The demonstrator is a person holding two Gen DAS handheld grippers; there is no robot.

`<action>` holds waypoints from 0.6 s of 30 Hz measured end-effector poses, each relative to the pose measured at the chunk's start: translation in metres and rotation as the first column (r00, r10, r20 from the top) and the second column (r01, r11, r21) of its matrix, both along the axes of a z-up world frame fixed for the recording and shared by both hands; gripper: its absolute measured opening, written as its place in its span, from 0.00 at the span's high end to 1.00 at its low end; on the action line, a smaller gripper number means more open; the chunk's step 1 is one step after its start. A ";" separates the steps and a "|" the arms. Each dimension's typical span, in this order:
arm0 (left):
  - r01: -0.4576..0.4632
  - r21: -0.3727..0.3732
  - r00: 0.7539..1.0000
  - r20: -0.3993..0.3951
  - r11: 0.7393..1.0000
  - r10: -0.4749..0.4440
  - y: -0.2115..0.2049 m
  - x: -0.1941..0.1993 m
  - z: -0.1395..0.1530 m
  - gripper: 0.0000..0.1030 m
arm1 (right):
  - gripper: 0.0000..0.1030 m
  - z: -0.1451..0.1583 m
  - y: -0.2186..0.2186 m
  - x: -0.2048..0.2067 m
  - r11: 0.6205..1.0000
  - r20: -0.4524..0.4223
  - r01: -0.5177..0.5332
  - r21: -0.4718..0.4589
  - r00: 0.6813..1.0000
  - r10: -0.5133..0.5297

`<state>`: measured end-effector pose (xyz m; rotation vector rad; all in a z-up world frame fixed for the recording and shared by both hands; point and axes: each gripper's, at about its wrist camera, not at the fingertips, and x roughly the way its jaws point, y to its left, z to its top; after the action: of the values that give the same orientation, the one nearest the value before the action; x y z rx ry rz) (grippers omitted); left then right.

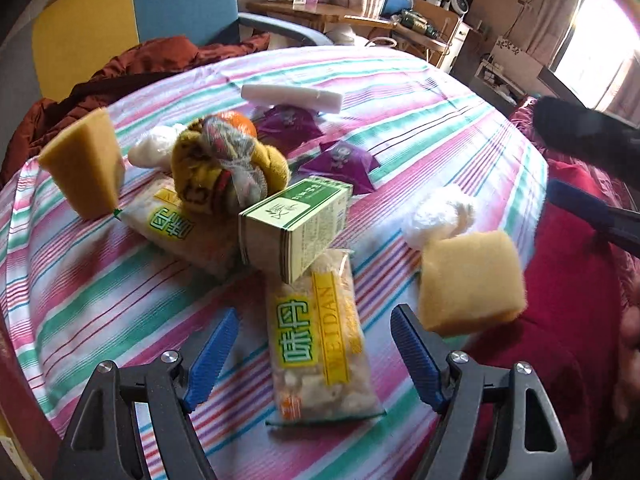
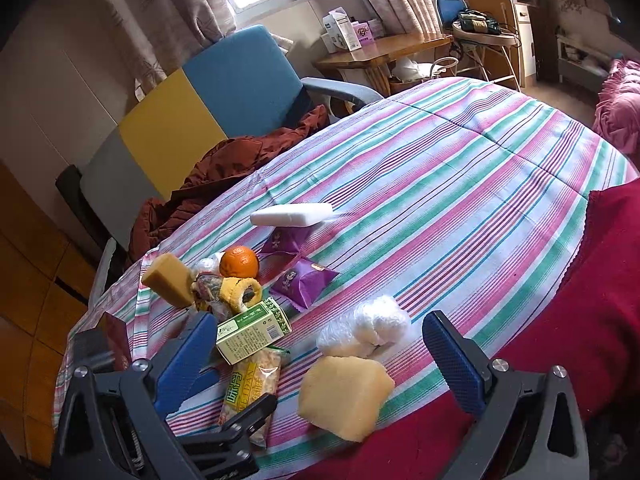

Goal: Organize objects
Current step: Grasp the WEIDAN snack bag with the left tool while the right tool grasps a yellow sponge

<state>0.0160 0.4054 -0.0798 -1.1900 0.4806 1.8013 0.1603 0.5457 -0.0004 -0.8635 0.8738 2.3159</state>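
Snack packets, sponges and other household items are lying scattered on a striped cloth (image 1: 420, 92) covering what appears to be a round table. A green box (image 1: 294, 226) is resting across two snack packets, the near packet (image 1: 320, 344) at 6 o'clock of it and the far packet (image 1: 180, 228) at 9 o'clock. A yellow sponge (image 1: 472, 280) is sitting at 3 o'clock of the box, just beside a white plastic wad (image 1: 436, 216). The left tool (image 1: 316, 344) is hovering wide open above the near packet, gripping nothing. The right tool (image 2: 316, 360) is also gaping wide and empty, with the sponge (image 2: 344, 396) lying between its fingers.
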 end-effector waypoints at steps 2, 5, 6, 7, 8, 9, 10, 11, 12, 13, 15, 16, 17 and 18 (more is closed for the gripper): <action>-0.018 -0.008 0.999 0.039 1.000 0.018 -0.002 -0.006 -0.010 0.40 | 0.00 0.000 0.000 0.000 1.000 0.000 0.000 0.000 1.000 0.000; -0.014 0.024 1.000 -0.004 1.000 0.014 -0.014 -0.005 -0.010 0.54 | 0.00 -0.001 0.000 -0.001 1.000 0.010 0.000 0.002 1.000 0.000; -0.014 0.029 1.000 -0.009 0.999 0.014 -0.019 -0.006 -0.010 0.54 | 0.00 -0.001 0.000 -0.001 1.000 0.015 0.000 0.002 1.000 0.000; -0.016 0.033 1.000 0.000 0.999 0.016 -0.025 -0.006 -0.010 0.55 | 0.00 -0.002 0.000 -0.002 1.000 0.019 0.000 0.003 1.000 0.000; -0.018 0.032 1.000 0.001 0.999 0.018 -0.029 -0.005 -0.009 0.56 | 0.00 -0.002 0.000 -0.002 1.000 0.023 0.000 0.003 1.000 0.000; -0.019 0.031 1.000 -0.005 0.999 0.019 -0.036 -0.003 -0.008 0.56 | 0.00 -0.002 0.000 -0.002 1.000 0.026 0.000 0.004 1.000 0.000; -0.015 0.030 1.000 -0.016 0.999 0.015 -0.042 -0.001 -0.008 0.56 | 0.00 -0.002 0.000 -0.002 1.000 0.029 0.000 0.004 1.000 0.000; -0.011 0.029 1.000 -0.027 1.000 0.012 -0.047 0.001 -0.008 0.56 | 0.00 -0.002 0.000 -0.003 1.000 0.035 0.000 0.005 0.999 0.000; -0.006 0.028 0.999 -0.043 1.000 0.008 -0.055 0.005 -0.007 0.56 | 0.00 -0.003 -0.001 -0.004 1.000 0.041 -0.001 0.006 0.999 0.000; -0.006 0.029 0.999 -0.049 1.000 0.007 -0.063 0.007 -0.007 0.56 | 0.00 -0.003 -0.001 -0.005 1.000 0.048 0.000 0.006 0.999 0.000; -0.011 0.034 0.999 -0.047 0.999 0.013 -0.076 0.009 -0.006 0.56 | 0.00 -0.004 -0.001 -0.006 1.000 0.064 -0.002 0.009 0.998 0.001; -0.018 0.042 0.999 -0.044 0.999 0.020 -0.086 0.010 -0.006 0.56 | 0.00 -0.004 -0.001 -0.007 1.000 0.070 -0.002 0.009 0.998 0.001; -0.026 0.048 0.999 -0.043 0.999 0.028 -0.095 0.011 -0.006 0.56 | 0.00 -0.005 -0.002 -0.008 1.000 0.076 -0.003 0.010 0.997 0.002; -0.029 0.051 0.999 -0.041 0.998 0.032 -0.100 0.011 -0.006 0.56 | 0.00 -0.005 -0.002 -0.009 1.000 0.084 -0.004 0.011 0.996 0.003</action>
<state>0.0268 0.3057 -0.0859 -1.1325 0.4409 1.8570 0.1517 0.5439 -0.0055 -0.9509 0.8240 2.2681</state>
